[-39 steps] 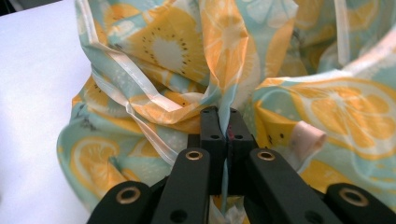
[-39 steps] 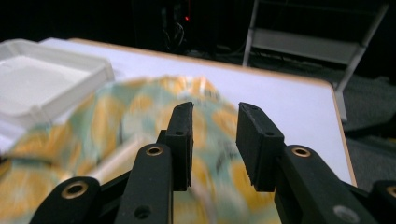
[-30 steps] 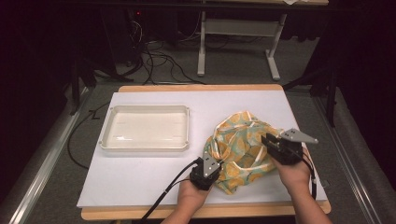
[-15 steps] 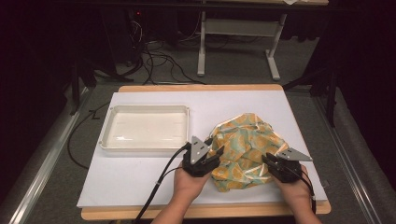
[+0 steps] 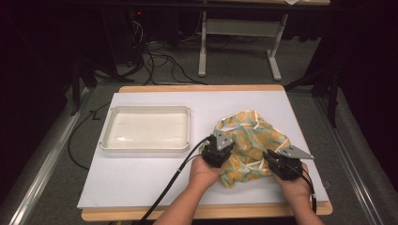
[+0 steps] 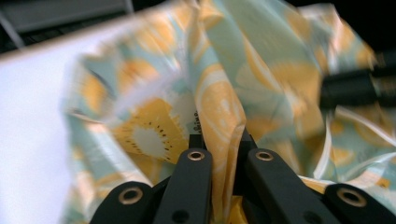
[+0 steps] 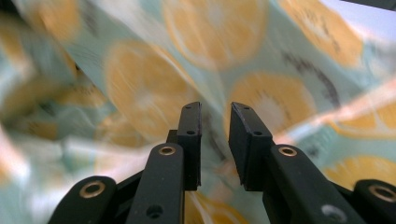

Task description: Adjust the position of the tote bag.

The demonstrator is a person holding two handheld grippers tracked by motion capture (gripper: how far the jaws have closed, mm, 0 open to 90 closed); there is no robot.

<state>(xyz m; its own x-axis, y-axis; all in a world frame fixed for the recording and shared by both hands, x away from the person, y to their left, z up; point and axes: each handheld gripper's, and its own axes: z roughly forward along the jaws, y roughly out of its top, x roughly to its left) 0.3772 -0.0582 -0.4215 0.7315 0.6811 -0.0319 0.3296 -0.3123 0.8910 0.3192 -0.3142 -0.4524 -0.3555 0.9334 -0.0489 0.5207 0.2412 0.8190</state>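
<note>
Cloth [image 5: 251, 140] crumpled, citrus print on teal; left claw [image 6: 218, 140] pinching fold, right claw [image 7: 215, 140] narrowly parted

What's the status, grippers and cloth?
Left gripper shut on a fold of the fruit-print cloth. Right gripper open, jaws apart at the cloth. Tray sits apart, nothing blocking.

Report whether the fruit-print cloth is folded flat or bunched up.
Bunched up. The cloth sits in a crumpled heap with ridges and creases, and a fold of it stands pinched between the left gripper's jaws.
</note>
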